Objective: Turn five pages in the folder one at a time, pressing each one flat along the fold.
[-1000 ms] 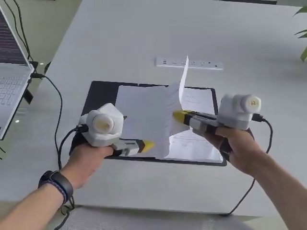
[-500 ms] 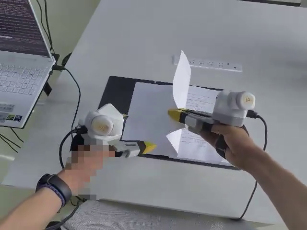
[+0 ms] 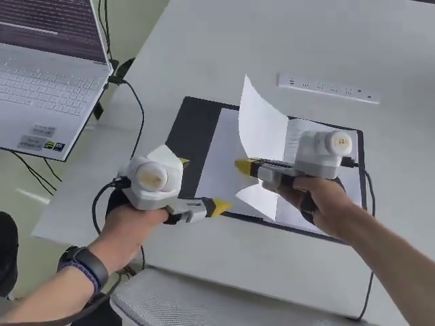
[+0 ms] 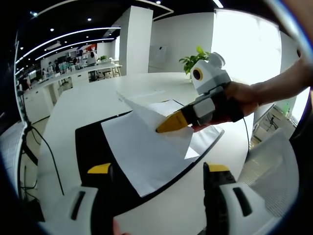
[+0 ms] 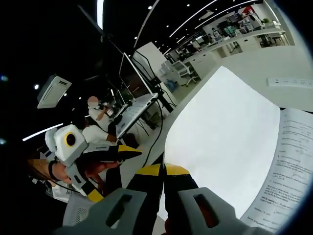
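Head view: black folder (image 3: 194, 132) lying open and flat on the white table (image 3: 224, 41), near its front edge. One white page (image 3: 262, 125) raised from the right-hand side, standing up near the middle of the folder and curling leftward, its lower edge lifted clear of the printed sheet (image 3: 302, 136) beneath. From the right, the right gripper (image 3: 240, 165) with jaws drawn narrow and pinched on the lower edge of the raised page, yellow tips pointing left across the folder. In the right gripper view, both yellow tips close together, the page edge running down between them and the blank face of the page spread out to the right. At the folder's front edge on the left, the left gripper (image 4: 159, 169) held low and apart from the page, jaws spread wide with nothing between them; through the gap in its own view, the open folder and the raised page, with the other gripper's yellow tip against the paper. Open laptop (image 3: 47, 95) at the far left of the table, a dark cable (image 3: 138, 112) running between it and the folder. White power strip (image 3: 329, 88) beyond the folder, well apart from it. Dark band (image 3: 85, 263) on the left wrist
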Tool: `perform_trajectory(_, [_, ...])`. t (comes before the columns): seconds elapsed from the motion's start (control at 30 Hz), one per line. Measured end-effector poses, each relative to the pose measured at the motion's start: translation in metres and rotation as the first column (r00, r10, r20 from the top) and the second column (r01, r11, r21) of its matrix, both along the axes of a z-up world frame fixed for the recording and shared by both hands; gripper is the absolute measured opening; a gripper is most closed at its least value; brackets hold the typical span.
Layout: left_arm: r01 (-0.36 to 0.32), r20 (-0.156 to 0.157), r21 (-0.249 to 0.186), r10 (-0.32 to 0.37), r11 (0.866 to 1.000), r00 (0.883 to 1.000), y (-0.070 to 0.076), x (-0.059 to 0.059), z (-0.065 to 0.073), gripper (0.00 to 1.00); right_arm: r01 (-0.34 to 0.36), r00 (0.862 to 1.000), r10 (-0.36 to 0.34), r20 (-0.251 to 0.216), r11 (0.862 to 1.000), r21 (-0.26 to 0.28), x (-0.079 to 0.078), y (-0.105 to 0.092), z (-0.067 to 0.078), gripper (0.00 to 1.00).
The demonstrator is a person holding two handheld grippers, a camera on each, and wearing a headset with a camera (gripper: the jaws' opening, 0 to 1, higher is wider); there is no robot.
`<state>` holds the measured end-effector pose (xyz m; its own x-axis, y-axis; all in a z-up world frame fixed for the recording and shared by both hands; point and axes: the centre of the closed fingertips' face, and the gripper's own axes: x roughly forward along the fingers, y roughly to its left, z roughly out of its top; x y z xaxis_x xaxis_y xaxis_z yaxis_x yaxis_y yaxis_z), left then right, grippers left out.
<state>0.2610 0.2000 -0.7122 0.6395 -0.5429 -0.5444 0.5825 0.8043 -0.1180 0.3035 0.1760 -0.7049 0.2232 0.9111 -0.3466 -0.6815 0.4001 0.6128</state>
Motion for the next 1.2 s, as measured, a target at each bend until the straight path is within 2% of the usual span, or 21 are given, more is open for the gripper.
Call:
perform_trajectory(0.23, [-0.011,-0.015,-0.006,0.011,1.0,1.0,0.004,-0.007,-0.005,0.74,-0.014,0.998,0.012,-0.059,1.0,-0.02,0.001,0.013,-0.024,0.0])
perform_trajectory(0.5, [-0.026,-0.025,-0.021,0.026,0.999,0.999,0.008,-0.004,-0.011,0.74,-0.02,0.99,0.014,-0.138,0.999,-0.045,0.003,0.03,-0.052,0.0])
perform_trajectory(0.67, [-0.03,-0.031,-0.016,0.03,0.999,0.999,0.01,-0.004,-0.014,0.74,-0.023,0.984,0.011,-0.176,0.998,-0.062,0.003,0.034,-0.066,0.0])
perform_trajectory(0.87, [-0.044,-0.048,-0.022,0.043,0.999,0.998,0.013,-0.007,-0.017,0.74,0.002,0.972,-0.019,-0.232,0.997,-0.076,0.002,0.031,-0.084,0.0])
perform_trajectory(1.07, [-0.044,-0.057,-0.018,0.042,0.999,0.997,0.013,-0.009,-0.02,0.74,0.016,0.965,-0.04,-0.259,0.995,-0.094,0.005,0.029,-0.099,0.0])
perform_trajectory(1.2, [-0.04,-0.071,-0.013,0.039,0.999,0.997,0.01,-0.009,-0.026,0.74,0.073,0.946,-0.098,-0.307,0.993,-0.091,0.009,0.028,-0.108,0.0])
